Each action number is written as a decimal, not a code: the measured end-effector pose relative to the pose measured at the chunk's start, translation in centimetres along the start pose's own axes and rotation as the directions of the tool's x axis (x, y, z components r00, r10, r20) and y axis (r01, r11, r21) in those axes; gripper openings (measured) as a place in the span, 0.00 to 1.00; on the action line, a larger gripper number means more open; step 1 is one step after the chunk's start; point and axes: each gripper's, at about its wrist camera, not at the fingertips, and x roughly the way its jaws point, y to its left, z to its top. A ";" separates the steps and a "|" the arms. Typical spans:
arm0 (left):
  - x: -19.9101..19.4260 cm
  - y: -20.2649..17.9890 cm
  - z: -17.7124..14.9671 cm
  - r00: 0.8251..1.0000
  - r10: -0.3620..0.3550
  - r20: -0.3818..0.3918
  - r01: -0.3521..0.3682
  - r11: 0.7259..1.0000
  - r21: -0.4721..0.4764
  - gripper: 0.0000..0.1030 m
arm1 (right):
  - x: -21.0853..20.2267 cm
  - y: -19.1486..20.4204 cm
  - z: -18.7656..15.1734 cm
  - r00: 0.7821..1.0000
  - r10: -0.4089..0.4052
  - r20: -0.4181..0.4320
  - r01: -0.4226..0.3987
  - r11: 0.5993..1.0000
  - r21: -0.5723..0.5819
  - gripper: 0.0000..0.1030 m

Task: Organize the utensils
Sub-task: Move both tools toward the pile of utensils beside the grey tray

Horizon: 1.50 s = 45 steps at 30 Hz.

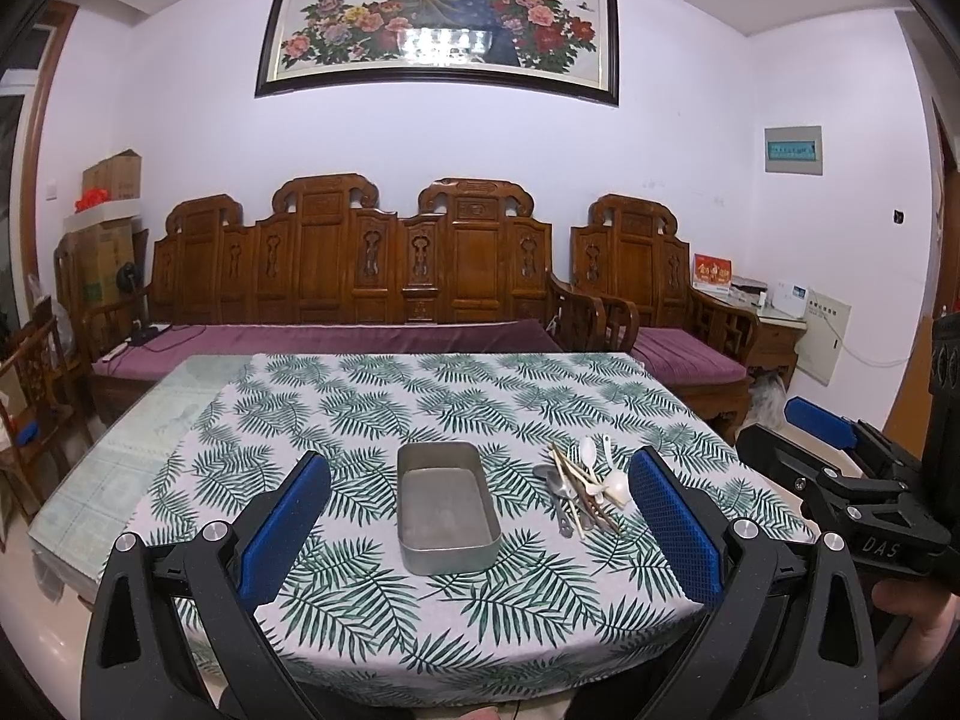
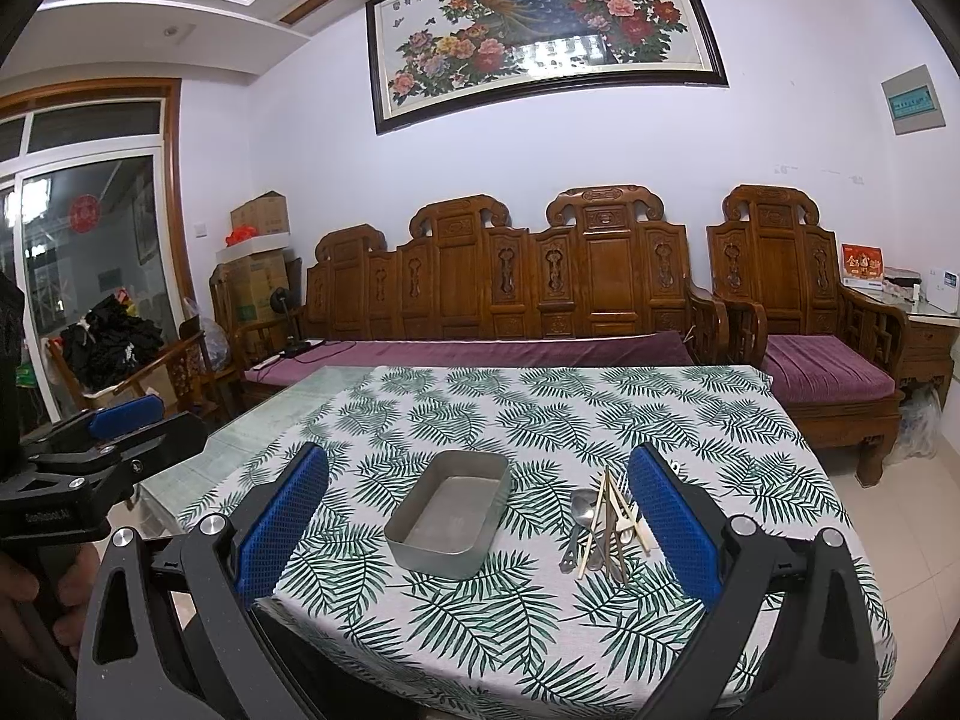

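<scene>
An empty rectangular metal tin sits on the leaf-print tablecloth. To its right lies a loose pile of utensils: metal spoons, white plastic spoons and pale chopsticks. My left gripper is open, held above the table's near edge with the tin between its blue pads. My right gripper is also open, near the same edge, empty. Each gripper appears at the side of the other's view, held by a hand.
A carved wooden sofa with purple cushions stands behind the table, a matching armchair to its right. Bare glass tabletop shows left of the cloth. Boxes stack in the far-left corner.
</scene>
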 end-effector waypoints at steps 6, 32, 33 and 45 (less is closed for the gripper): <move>0.0 0.0 -0.2 1.000 0.000 0.001 0.000 1.000 -0.001 0.94 | 0.0 -0.1 0.0 1.000 0.000 0.001 0.000 1.000 0.000 0.97; 7.8 -0.4 -3.2 0.988 -0.028 -0.150 0.034 0.999 0.040 0.94 | 6.0 -4.8 -2.6 0.991 -0.038 -0.125 0.039 0.999 0.003 0.76; 8.4 -0.4 -3.3 0.986 -0.038 -0.160 0.045 0.998 0.041 0.94 | 6.6 -5.3 -2.7 0.990 -0.044 -0.132 0.045 0.999 0.005 0.72; 15.4 -2.2 -4.5 0.959 -0.109 -0.262 0.133 0.988 0.077 0.82 | 13.5 -12.3 -4.1 0.968 -0.108 -0.228 0.120 0.992 0.038 0.48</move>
